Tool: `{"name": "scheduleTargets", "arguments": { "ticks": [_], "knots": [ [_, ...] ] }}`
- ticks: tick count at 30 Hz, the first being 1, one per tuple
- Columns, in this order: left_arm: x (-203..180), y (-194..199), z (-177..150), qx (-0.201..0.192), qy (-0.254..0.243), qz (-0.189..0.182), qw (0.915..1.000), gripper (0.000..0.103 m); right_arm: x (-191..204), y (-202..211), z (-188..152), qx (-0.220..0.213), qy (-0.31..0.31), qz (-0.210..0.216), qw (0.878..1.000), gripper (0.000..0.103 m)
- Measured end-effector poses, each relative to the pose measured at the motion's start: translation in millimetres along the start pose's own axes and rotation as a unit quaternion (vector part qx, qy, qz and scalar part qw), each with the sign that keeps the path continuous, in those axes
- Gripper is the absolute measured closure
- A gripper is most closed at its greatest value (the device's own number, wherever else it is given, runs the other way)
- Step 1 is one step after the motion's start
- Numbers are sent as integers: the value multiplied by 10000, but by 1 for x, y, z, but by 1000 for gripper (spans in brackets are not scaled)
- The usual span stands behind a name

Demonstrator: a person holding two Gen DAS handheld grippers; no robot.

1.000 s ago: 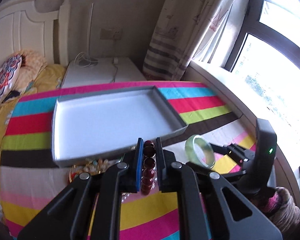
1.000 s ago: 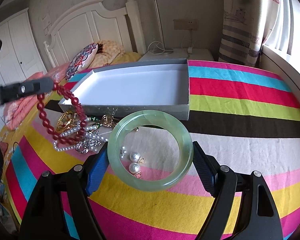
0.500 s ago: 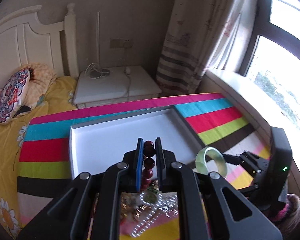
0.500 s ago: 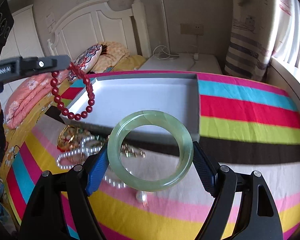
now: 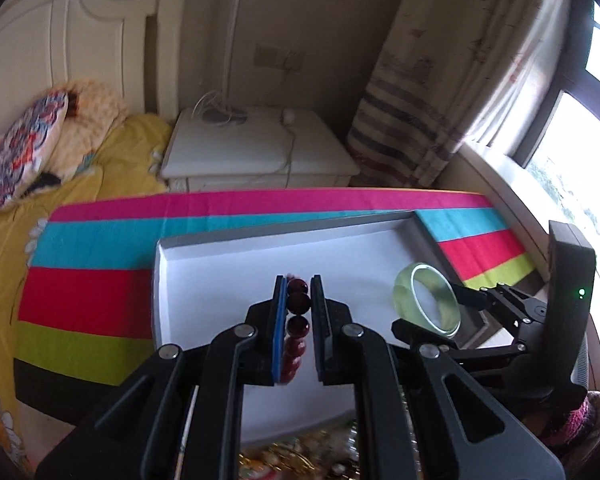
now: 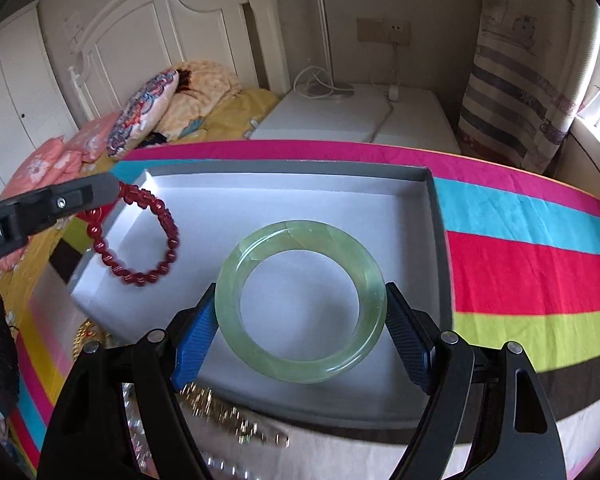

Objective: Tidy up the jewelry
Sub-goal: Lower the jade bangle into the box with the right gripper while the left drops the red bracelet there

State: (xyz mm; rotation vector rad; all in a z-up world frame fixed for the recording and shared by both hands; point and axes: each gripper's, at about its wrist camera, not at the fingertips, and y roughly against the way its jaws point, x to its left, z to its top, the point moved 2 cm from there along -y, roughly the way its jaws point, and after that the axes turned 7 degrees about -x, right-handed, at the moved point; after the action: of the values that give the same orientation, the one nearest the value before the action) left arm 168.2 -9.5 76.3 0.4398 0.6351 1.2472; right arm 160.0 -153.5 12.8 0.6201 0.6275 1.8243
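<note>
left tongs (image 5: 299, 312) pinch a red bead bracelet (image 6: 148, 240); right tongs (image 6: 300, 328) grip a green bangle (image 6: 300, 300) across its width. both now hang over the white tray (image 6: 436, 240), earlier short of it, on the striped worktop (image 6: 520, 272). loose jewelry (image 6: 228, 412) lies before the tray.

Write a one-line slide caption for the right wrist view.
Right hand-held gripper holds a green bangle over the white tray, while the left hand-held gripper dangles a red bead bracelet.

Loose jewelry pile (image 6: 236, 420) blurred, half hidden behind tongs; pieces indistinguishable
</note>
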Motion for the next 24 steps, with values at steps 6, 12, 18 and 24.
{"name": "scheduleTargets", "arguments": {
  "ticks": [6, 12, 18, 24],
  "knots": [
    [10, 3, 7, -151, 198, -241, 9994, 92, 5, -21, -2, 265, 193, -221, 9992, 25],
    [41, -9, -14, -47, 289, 470, 9985, 52, 2, -16, -6, 256, 204, -341, 9989, 10],
    [35, -15, -48, 111, -355, 747, 9965, 53, 2, -4, -23, 367, 284, -336, 9984, 10],
    [7, -17, -73, 541, -1308, 1239, 9821, 57, 6, 7, -32, 391, 238, -367, 9983, 10]
  ]
}}
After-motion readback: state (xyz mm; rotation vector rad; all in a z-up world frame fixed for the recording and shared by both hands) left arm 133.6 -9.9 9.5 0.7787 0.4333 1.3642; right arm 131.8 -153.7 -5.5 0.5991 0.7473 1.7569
